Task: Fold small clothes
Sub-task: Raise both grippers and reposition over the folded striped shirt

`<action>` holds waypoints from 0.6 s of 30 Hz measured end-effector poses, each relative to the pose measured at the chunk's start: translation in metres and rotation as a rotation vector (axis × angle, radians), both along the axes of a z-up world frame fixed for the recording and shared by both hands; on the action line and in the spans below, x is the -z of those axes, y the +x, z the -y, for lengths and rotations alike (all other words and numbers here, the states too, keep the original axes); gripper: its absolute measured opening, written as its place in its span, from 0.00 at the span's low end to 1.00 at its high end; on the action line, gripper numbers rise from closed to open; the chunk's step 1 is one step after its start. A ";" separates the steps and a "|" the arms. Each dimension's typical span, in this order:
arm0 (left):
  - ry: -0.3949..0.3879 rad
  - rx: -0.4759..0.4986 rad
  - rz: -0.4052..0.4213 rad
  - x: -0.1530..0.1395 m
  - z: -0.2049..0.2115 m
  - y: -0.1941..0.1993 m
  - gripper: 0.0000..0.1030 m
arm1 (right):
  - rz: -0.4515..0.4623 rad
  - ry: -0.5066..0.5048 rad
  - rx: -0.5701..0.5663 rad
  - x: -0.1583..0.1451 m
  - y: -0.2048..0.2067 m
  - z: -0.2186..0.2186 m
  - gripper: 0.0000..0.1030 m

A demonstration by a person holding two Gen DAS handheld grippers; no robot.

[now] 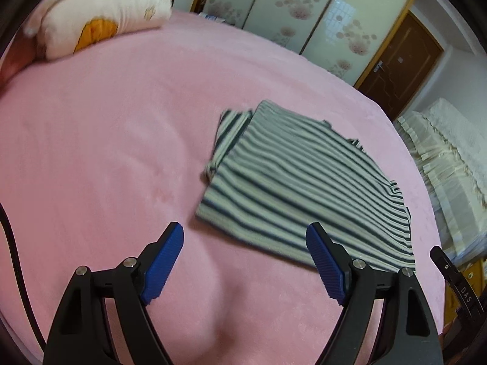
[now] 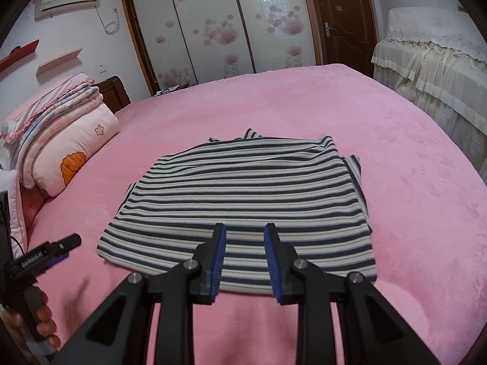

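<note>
Soft even daylight is filling both views, no hard shadows. Wardrobe doors [image 2: 213, 24] are reflecting a bright window at 1 o'clock. Left view is showing motion blur on striped garment [image 1: 304, 182]. Fisheye is bending edges, corners vignetting black.

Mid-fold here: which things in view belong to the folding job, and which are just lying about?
Job:
striped garment, partly folded
left gripper, open
right gripper, open over the garment's near edge
pink bed cover as work surface

Lying about:
stacked bedding
lace-covered furniture
</note>
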State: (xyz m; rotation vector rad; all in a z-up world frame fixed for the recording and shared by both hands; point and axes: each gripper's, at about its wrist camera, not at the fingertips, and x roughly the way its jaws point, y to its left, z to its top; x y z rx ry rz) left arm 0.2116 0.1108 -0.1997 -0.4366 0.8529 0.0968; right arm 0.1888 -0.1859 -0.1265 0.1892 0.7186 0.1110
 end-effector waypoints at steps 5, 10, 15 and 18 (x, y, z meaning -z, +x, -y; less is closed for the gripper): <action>-0.155 -0.038 -0.059 0.041 -0.008 -0.002 0.79 | 0.000 -0.021 -0.010 0.009 -0.001 -0.010 0.25; -0.334 -0.103 -0.040 0.079 -0.016 -0.001 0.79 | -0.030 -0.005 -0.026 0.025 0.003 -0.018 0.25; -0.335 -0.092 0.041 0.091 -0.005 0.010 0.87 | -0.038 -0.016 -0.040 0.035 0.007 -0.025 0.25; -0.290 -0.072 0.069 0.094 0.009 0.020 0.91 | -0.032 -0.035 -0.048 0.040 0.009 -0.030 0.25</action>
